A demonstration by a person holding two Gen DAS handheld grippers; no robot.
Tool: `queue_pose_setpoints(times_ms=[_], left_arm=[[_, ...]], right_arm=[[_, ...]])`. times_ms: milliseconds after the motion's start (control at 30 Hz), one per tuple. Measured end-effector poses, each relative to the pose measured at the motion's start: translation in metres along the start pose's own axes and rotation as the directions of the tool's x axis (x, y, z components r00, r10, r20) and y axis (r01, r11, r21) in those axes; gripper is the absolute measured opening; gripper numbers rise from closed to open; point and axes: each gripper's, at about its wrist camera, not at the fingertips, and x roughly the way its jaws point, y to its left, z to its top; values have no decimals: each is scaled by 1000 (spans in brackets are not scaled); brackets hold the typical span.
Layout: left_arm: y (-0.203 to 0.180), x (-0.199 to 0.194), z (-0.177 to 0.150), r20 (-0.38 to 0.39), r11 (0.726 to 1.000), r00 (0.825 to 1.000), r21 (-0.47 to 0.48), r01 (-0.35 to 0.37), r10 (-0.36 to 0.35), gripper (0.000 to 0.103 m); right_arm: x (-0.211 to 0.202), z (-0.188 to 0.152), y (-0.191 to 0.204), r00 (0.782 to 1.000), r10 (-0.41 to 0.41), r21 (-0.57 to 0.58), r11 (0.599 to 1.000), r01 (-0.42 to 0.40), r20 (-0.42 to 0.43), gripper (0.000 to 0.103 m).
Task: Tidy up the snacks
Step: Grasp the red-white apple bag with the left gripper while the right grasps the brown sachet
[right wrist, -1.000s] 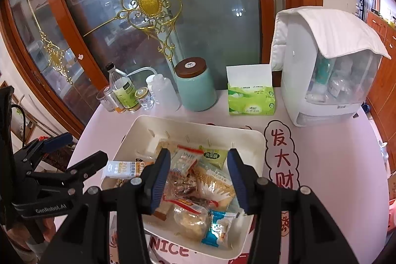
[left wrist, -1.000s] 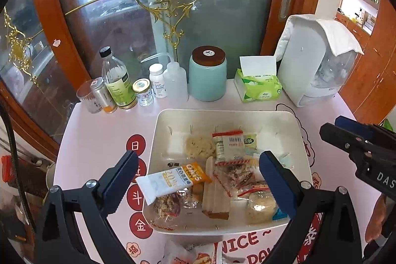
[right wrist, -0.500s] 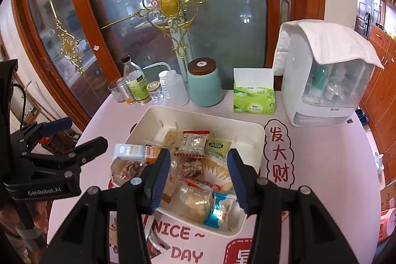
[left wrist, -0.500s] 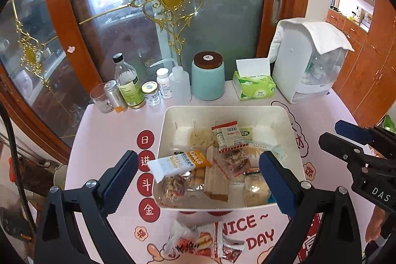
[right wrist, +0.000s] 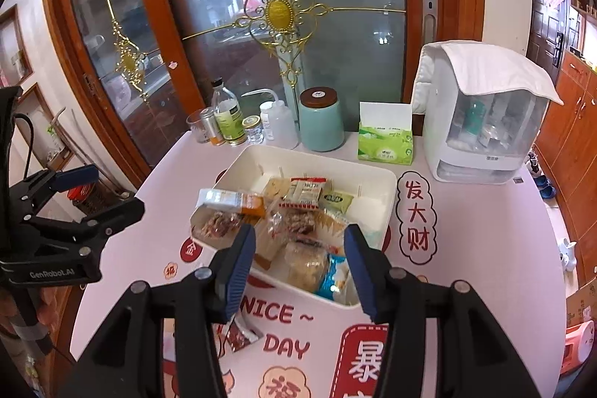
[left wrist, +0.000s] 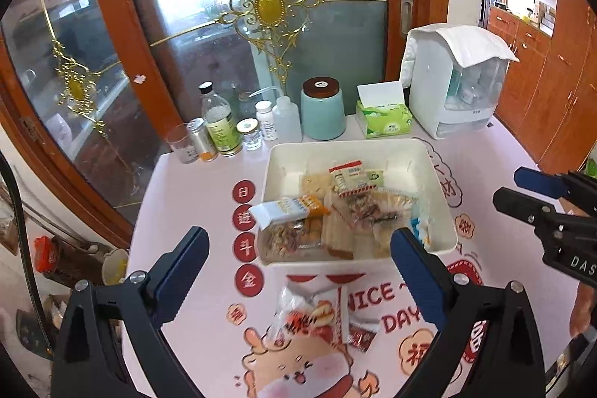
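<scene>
Snacks fill the white bin (left wrist: 436,174) almost completely, but a clear, red-printed packet (left wrist: 313,314) lies on the pink table (left wrist: 186,181) just in front of it, with a small dark sachet (left wrist: 360,336) beside it. Your left gripper (left wrist: 298,248) and right gripper (right wrist: 298,248) both hang spread and empty. Descend squarely over the packet and pinch its crinkly middle; it is probably light and slippery.

A home dining corner, ornate glass sliding door (left wrist: 268,25), wooden cabinets (left wrist: 541,69) at 2 o'clock, tissue box (left wrist: 384,122) on the desk (left wrist: 194,196)
</scene>
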Motion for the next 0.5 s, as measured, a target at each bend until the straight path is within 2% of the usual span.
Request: queue_pose_setpoints(times_ms=[267, 400, 500], left_arm=[[12, -59, -23, 29, 997, 996, 9, -79, 79, 98], [19, -77, -33, 39, 993, 993, 38, -109, 107, 98], [25, -82, -39, 51, 992, 993, 71, -108, 105, 99]], right_arm=[[-31, -21, 10, 999, 29, -36, 999, -29, 13, 50], [-42, -33, 14, 999, 47, -31, 998, -46, 27, 57], [-42, -43, 18, 999, 48, -18, 999, -48, 12, 57]])
